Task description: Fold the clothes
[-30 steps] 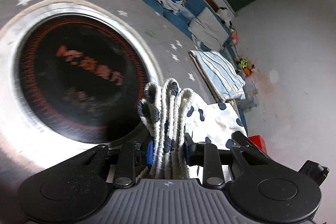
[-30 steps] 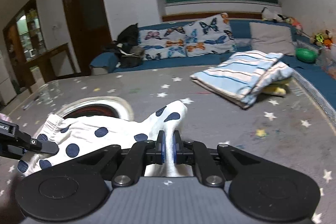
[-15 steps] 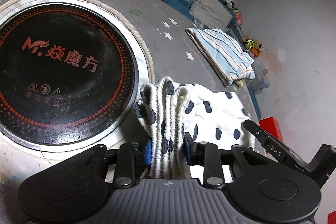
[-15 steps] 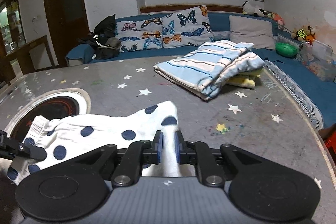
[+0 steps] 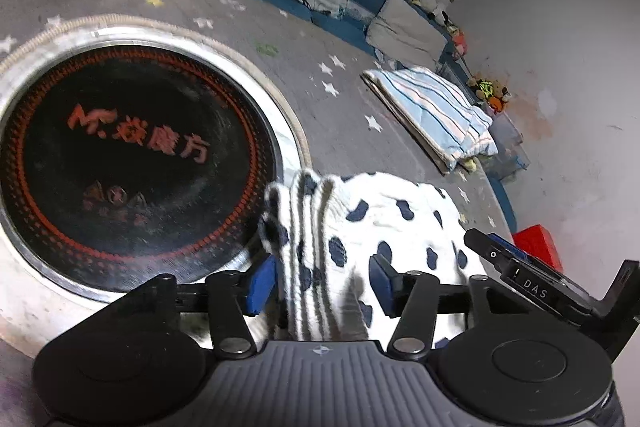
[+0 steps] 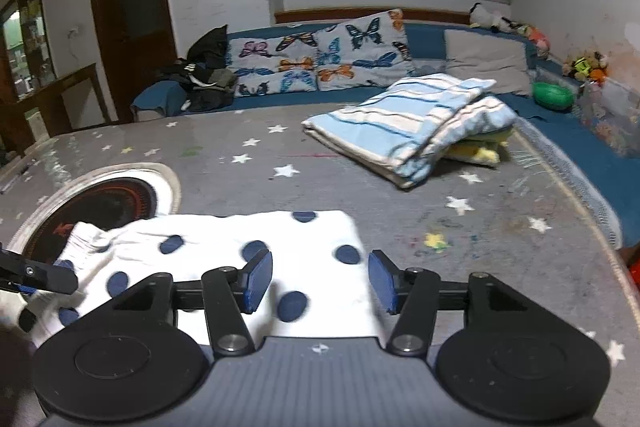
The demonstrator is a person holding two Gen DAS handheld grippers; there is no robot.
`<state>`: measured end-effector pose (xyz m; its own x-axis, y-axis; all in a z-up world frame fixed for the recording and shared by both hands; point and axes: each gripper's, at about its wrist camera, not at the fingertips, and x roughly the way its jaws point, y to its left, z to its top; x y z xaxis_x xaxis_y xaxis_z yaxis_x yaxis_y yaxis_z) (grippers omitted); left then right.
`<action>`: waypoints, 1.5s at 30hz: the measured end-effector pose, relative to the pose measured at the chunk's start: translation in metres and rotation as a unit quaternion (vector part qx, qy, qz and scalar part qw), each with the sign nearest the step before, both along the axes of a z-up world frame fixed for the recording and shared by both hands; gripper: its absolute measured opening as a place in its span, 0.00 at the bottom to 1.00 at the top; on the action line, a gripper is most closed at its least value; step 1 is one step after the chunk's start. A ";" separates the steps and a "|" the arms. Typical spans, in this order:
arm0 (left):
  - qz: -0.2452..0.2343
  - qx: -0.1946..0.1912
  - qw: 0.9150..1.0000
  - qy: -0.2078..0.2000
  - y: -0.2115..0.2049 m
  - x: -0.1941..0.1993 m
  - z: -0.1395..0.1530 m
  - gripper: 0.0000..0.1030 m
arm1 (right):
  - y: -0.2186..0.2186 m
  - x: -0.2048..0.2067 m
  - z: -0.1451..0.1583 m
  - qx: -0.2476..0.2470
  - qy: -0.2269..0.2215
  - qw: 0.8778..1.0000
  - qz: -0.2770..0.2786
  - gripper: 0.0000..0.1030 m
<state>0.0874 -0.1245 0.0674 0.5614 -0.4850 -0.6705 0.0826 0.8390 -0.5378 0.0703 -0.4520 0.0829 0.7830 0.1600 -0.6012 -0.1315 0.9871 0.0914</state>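
Note:
A white garment with navy dots (image 5: 384, 211) lies on the grey star-patterned table. Its ribbed waistband end is bunched in folds between the spread fingers of my left gripper (image 5: 320, 283), which is open and does not clamp it. In the right wrist view the garment (image 6: 280, 243) lies flat and folded. My right gripper (image 6: 320, 281) is open just over its near right edge, with nothing pinched. The right gripper's finger (image 5: 520, 279) shows at the right of the left wrist view. The left one (image 6: 36, 275) shows at the left edge of the right wrist view.
A round black cooktop (image 5: 128, 163) is sunk into the table, just left of the garment. A folded blue striped cloth (image 6: 404, 123) lies at the far right, on top of something yellow. A sofa with butterfly cushions (image 6: 320, 55) runs behind the table. The table edge (image 6: 592, 203) curves along the right.
Both grippers have gone from shut on the garment to open. The dotted garment has dropped out of their grip and now lies flatter on the table.

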 end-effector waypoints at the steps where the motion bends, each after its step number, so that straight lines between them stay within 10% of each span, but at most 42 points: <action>1: 0.001 0.000 1.000 -0.003 0.001 0.000 0.001 0.57 | 0.003 0.003 -0.001 0.003 0.002 1.000 0.005 0.54; 20: 0.000 0.033 0.999 -0.001 0.002 0.021 -0.008 0.62 | 0.040 0.057 -0.022 0.001 0.040 0.999 0.023 0.72; 31: -0.010 0.061 0.997 -0.038 0.004 -0.003 0.003 0.80 | 0.045 0.018 -0.005 -0.017 0.012 0.999 0.024 1.00; 45: -0.031 0.097 0.988 -0.113 0.002 -0.041 0.019 1.00 | 0.059 -0.033 0.002 -0.050 -0.007 0.999 -0.002 1.00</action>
<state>0.0462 -0.1226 0.0868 0.6799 -0.3982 -0.6157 0.2371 0.9140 -0.3293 0.0371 -0.3928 0.0849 0.7915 0.0962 -0.6036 -0.1284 0.9917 -0.0103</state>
